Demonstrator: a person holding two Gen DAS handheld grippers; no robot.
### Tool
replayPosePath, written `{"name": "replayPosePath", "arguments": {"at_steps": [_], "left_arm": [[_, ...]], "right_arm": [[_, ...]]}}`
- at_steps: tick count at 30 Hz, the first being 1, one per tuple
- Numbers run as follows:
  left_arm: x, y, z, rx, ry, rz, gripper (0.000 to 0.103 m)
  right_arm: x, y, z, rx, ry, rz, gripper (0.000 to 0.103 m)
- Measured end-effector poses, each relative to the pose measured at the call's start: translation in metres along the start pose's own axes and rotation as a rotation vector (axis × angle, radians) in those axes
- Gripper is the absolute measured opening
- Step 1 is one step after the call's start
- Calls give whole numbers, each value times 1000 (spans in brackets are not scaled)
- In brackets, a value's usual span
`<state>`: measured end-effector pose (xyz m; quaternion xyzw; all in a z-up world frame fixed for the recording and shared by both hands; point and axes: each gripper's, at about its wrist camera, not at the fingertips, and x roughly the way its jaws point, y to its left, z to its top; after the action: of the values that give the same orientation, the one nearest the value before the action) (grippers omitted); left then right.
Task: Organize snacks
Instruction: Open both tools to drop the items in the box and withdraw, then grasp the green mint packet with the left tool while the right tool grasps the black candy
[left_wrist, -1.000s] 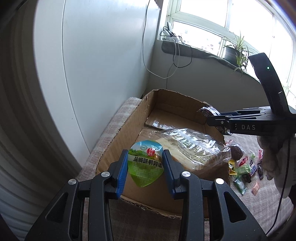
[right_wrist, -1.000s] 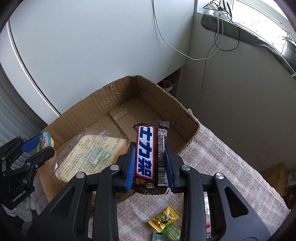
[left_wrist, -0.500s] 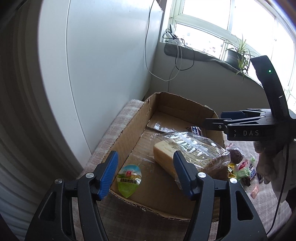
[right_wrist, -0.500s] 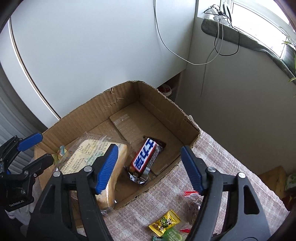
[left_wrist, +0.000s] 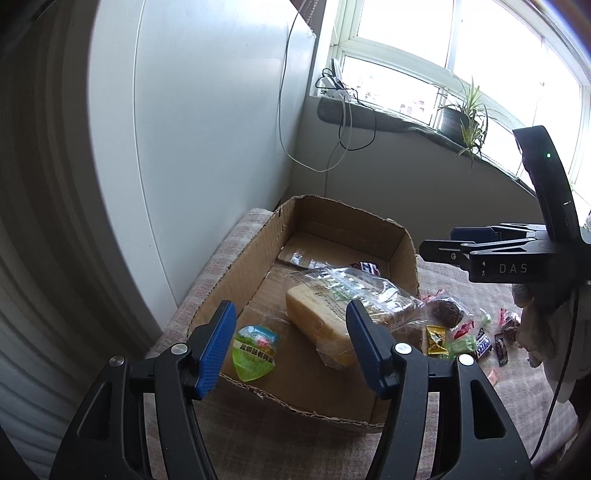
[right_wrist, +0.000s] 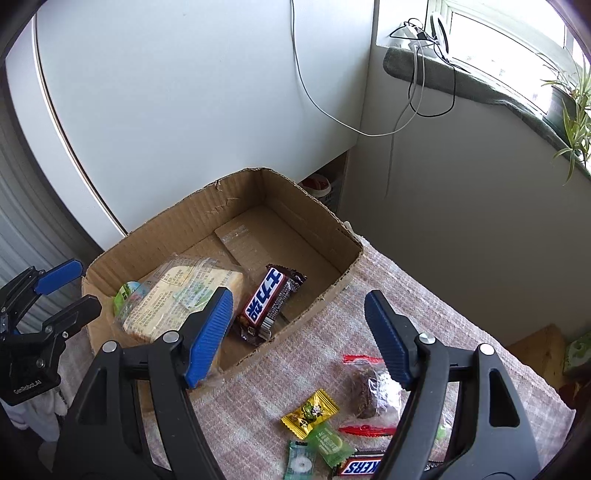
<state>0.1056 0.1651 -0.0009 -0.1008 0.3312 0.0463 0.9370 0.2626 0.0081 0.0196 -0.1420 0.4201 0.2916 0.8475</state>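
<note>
A cardboard box (left_wrist: 236, 273) (right_wrist: 332, 229) holds a bagged bread loaf (left_wrist: 325, 321) (right_wrist: 177, 295), a green egg pack (left_wrist: 255, 350) (right_wrist: 127, 291) and a Snickers bar (right_wrist: 267, 299) (left_wrist: 365, 266). My left gripper (left_wrist: 291, 343) is open and empty above the box's near end, over the green pack. It also shows in the right wrist view (right_wrist: 68, 291). My right gripper (right_wrist: 299, 332) is open and empty over the box's edge. Loose snacks lie on the cloth: a yellow candy (right_wrist: 310, 408), a green candy (right_wrist: 328, 445), a wrapped brown cake (right_wrist: 369, 391), a small Snickers (right_wrist: 360, 467).
The box sits on a checked cloth (right_wrist: 424, 295) beside a white wall (left_wrist: 207, 129). More small candies (left_wrist: 461, 339) lie right of the box. A windowsill with a plant (left_wrist: 465, 114) and hanging cables (right_wrist: 406, 107) is behind.
Both grippers opened and dropped their loads: the green egg pack and the Snickers bar now lie in the box. Both grippers have pulled back from the box.
</note>
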Motion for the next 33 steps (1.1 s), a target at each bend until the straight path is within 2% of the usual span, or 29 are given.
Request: {"name": "replayPosePath", "arguments": {"at_steps": [11,16,19,25,28,29,31,33], "left_arm": [[-21,-47,-8,61,-15,-81,61],[-21,-73,-15,90,-2,-124,61],[-19,-89,-21,111,19,-151,61],[-8,-120,-40,147,85,-203,61],[-1,-133,-51,160,127,-222,53],[2,-137,-54,163,143,-230,50],[9,-144,-61,166,171,-239,46],[16,-150,-65,163,201,-248,43]], "right_arm": [[-66,-59,-56,75,-38,-54,76],[-84,-95,-86,135,-28,-95,76],[-87,-112,-103,168,-11,-117,76],[-83,-129,-138,221,41,-104,76],[-80,-129,-153,229,50,-80,76],[-79,-129,-156,232,52,-71,75],[-76,-128,-164,237,64,-48,65],[-71,-126,-170,241,79,-29,60]]}}
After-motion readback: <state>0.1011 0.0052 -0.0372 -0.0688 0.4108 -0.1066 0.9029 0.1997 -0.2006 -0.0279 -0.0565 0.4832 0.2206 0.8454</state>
